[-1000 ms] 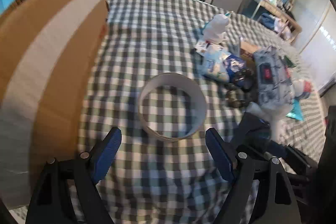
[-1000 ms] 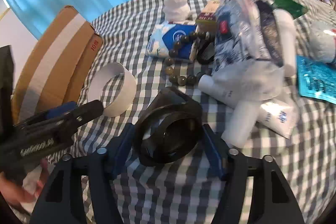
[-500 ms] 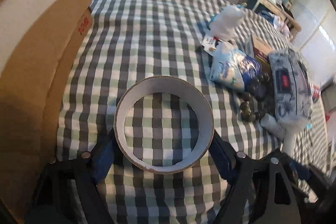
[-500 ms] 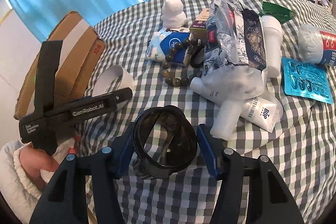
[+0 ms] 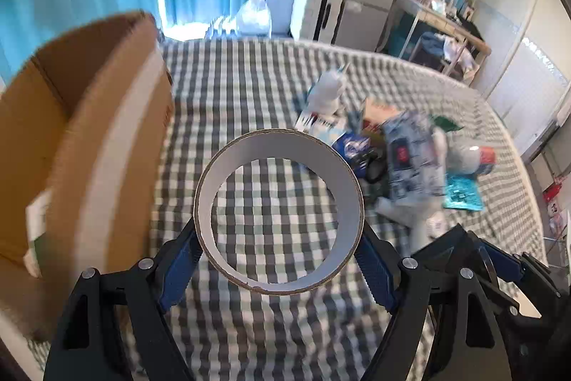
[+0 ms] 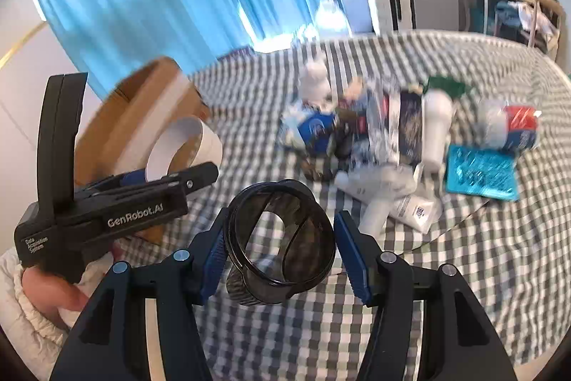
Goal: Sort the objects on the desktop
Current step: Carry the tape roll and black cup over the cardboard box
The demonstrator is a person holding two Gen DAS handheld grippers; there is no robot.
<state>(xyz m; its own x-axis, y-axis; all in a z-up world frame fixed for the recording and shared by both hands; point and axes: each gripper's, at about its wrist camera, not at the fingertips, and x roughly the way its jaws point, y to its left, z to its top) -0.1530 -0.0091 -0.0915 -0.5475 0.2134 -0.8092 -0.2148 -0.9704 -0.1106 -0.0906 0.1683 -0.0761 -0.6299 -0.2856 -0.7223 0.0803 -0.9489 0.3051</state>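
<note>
- Left gripper [image 5: 279,256]: jaws spread wide and closed against the outer wall of the tape roll [image 5: 279,216], one blue pad on each side; roll is lifted off the checked tablecloth [image 5: 249,102], its hole facing the camera
- Tape roll: white inner face, brown edge; judged light and fairly stiff, a thin ring that could go oval under a hard squeeze; best held across the outside wall as now, pads opposite each other
- Cardboard box [image 5: 71,145]: to the left of the left gripper, close by, open top in view; judged the likely place for sorted items
- Right gripper [image 6: 280,256]: jaws about half open, a black ring-shaped object [image 6: 282,241] between them; left pad touches its wall, right pad seems a sliver clear, so a firm hold cannot be confirmed
- Black ring-shaped object: dark, part see-through, rimmed, with a ribbed section below; exact kind unclear; judged light, rigid, smooth and liable to slip or twist; grip across the rim's outer wall
- Left gripper as seen from the right wrist [image 6: 185,163]: to the left of the right gripper and slightly ahead, the white roll in its jaws beside the box
- Unsorted heap [image 6: 392,138]: ahead and to the right of the right gripper, blurred; white tubes, a patterned pouch, a teal packet [image 6: 480,172] and a white figurine [image 6: 316,81] can be made out
</note>
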